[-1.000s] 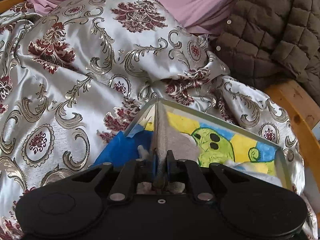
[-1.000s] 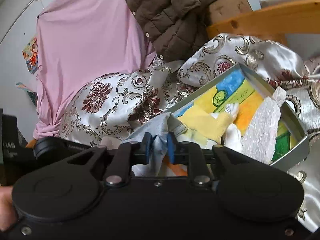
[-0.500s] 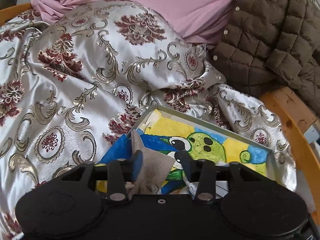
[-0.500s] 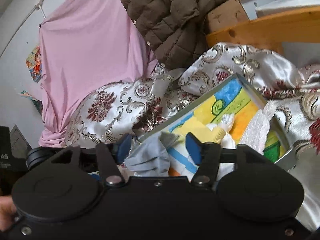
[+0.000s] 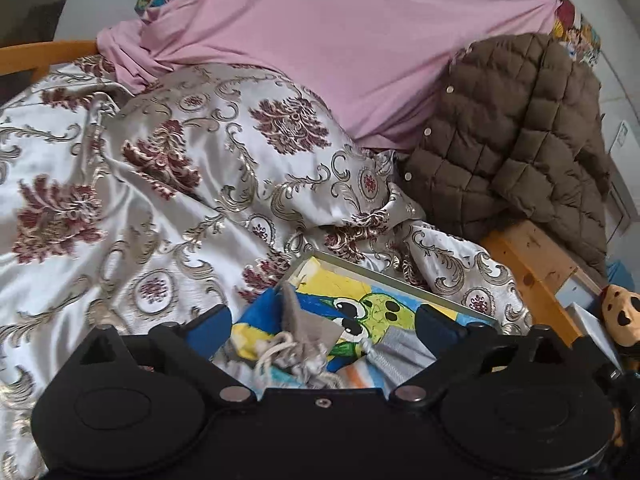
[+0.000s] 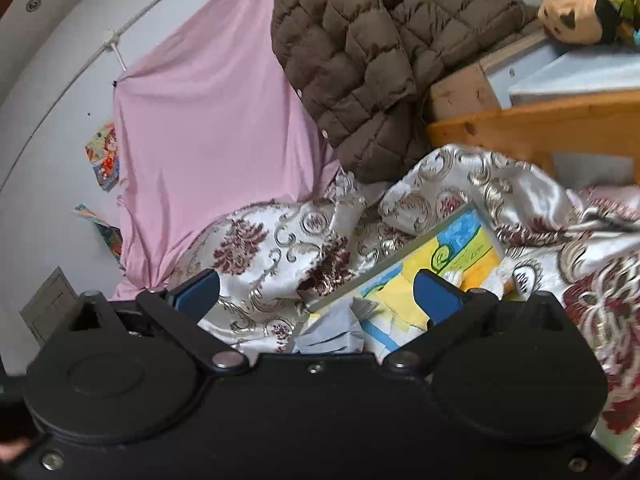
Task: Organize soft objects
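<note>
A shallow grey tray with a bright cartoon bottom lies on the satin bedspread; it also shows in the right wrist view. A beige-grey cloth with a white cord lies in its near corner, loose between the open jaws of my left gripper. A grey striped cloth lies beside it. My right gripper is open above a pale blue-grey cloth at the tray's near end. Yellow and white cloths lie further in the tray.
A silver and maroon patterned bedspread covers the bed. A brown quilted jacket and a pink sheet are behind. A wooden bed frame runs at the right, with a spotted plush toy beyond.
Both grippers opened and let go of their cloths, which dropped into the tray. Both grippers have drawn back and up from the tray.
</note>
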Demonstrator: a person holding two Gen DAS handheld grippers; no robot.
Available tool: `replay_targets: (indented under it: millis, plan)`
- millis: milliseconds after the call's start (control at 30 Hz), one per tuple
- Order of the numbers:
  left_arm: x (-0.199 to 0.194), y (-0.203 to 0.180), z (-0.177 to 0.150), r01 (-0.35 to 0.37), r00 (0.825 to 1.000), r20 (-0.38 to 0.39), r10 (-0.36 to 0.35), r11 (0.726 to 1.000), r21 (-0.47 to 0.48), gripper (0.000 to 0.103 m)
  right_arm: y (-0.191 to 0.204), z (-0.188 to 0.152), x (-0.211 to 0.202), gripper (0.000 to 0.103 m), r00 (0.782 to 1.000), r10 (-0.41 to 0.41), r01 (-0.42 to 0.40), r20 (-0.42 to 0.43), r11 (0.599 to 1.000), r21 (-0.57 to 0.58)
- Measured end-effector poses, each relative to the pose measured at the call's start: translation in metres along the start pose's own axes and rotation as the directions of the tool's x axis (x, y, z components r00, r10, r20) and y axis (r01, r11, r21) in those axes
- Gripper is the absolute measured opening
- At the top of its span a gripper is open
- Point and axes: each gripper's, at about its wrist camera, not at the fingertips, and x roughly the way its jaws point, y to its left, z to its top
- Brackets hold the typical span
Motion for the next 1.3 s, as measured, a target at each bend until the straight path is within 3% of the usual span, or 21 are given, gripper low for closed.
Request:
replay_targets:
  millis: [300, 667, 867, 1067, 1300]
  plan:
    - [-0.070, 0.024, -0.013, 0.059, 0.997, 0.042, -0.061, 0.997, 0.053, 0.102, 0.039, 0.002, -0.059, 0.102, 0.999, -0.030, 0.035, 0.037, 0.992, -0.124]
    - [-0.129, 0.068, -0.047, 0.095, 0.995, -0.003, -0.095, 0.993, 0.067, 0.102, 0.085, -0.028, -0.118, 0.102, 0.997, -0.060, 0.070, 0.049, 0.966, -0.248]
    - [-0.153, 0.089, -0.066, 0.095, 0.995, -0.023, -0.093, 0.990, 0.108, 0.102, 0.100, -0.055, -0.137, 0.102, 0.994, -0.105, 0.105, 0.016, 0.949, -0.297]
    - [-0.167, 0.111, -0.086, 0.085, 0.992, -0.101, -0.072, 0.987, 0.135, 0.102, 0.109, -0.086, -0.165, 0.102, 0.983, -0.181, 0.156, -0.041, 0.925, -0.347]
    - [-0.181, 0.123, -0.106, 0.089, 0.992, -0.106, -0.071, 0.981, 0.173, 0.102, 0.118, -0.109, -0.191, 0.102, 0.966, -0.247, 0.200, -0.080, 0.905, -0.376]
